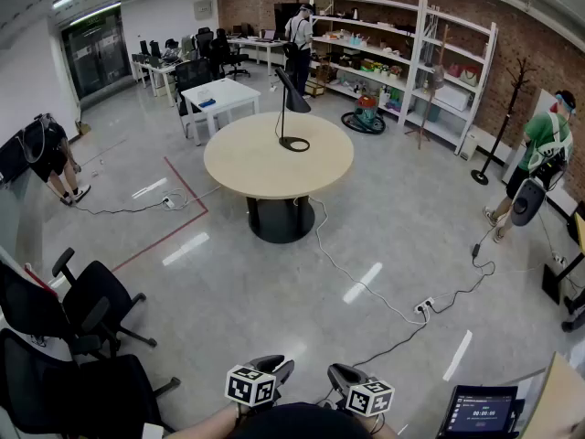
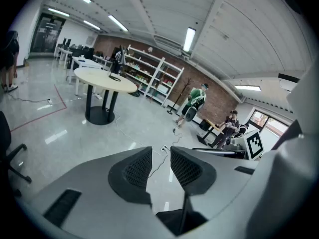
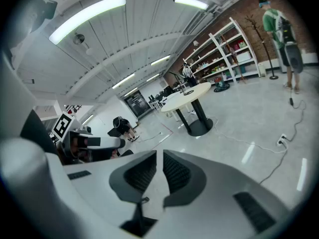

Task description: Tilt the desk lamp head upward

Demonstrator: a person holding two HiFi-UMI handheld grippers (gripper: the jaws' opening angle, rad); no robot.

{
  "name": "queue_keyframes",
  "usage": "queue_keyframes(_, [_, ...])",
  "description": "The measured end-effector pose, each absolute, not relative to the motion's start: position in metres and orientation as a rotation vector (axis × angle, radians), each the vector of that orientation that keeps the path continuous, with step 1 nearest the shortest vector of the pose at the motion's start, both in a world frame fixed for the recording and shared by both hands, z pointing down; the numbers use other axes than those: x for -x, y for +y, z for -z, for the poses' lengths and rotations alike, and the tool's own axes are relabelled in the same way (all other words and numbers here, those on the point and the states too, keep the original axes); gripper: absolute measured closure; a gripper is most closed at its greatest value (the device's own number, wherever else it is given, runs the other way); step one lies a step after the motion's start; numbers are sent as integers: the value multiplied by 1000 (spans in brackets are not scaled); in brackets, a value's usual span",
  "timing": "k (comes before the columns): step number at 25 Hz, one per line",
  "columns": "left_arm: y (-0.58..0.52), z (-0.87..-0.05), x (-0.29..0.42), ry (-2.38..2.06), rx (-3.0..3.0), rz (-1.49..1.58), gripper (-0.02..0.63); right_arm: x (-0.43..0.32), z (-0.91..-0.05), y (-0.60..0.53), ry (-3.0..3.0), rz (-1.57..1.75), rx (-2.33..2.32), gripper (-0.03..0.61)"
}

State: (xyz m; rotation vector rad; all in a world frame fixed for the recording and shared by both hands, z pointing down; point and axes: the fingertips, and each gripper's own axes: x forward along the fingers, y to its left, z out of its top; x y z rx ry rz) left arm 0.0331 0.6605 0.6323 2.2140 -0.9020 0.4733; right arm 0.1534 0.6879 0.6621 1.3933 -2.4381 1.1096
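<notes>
A black desk lamp [image 1: 291, 108] stands on the round beige table [image 1: 247, 167] in the middle of the room, its head angled downward over its ring base. It also shows small and far off in the left gripper view, lamp [image 2: 118, 63], and in the right gripper view, lamp [image 3: 185, 83]. Both grippers are held close to the person's body at the bottom of the head view, several steps from the table. My left gripper [image 1: 274, 366] [image 2: 161, 161] is open with nothing between its pads. My right gripper [image 1: 340, 373] [image 3: 159, 168] is shut and empty.
Black office chairs [image 1: 82, 309] stand at the left. A cable and power strip [image 1: 422, 307] run across the floor from the table base. People stand at the right [image 1: 544, 154], left [image 1: 50, 154] and back. Shelves [image 1: 402, 53] line the brick wall. A screen [image 1: 480, 412] sits bottom right.
</notes>
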Motion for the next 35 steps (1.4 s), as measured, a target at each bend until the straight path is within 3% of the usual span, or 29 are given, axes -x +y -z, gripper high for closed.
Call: queue_keyframes(35, [648,-631,-50,-1016,-2169,-462,491,-171,-658,666,-2484,-988,-1296,535])
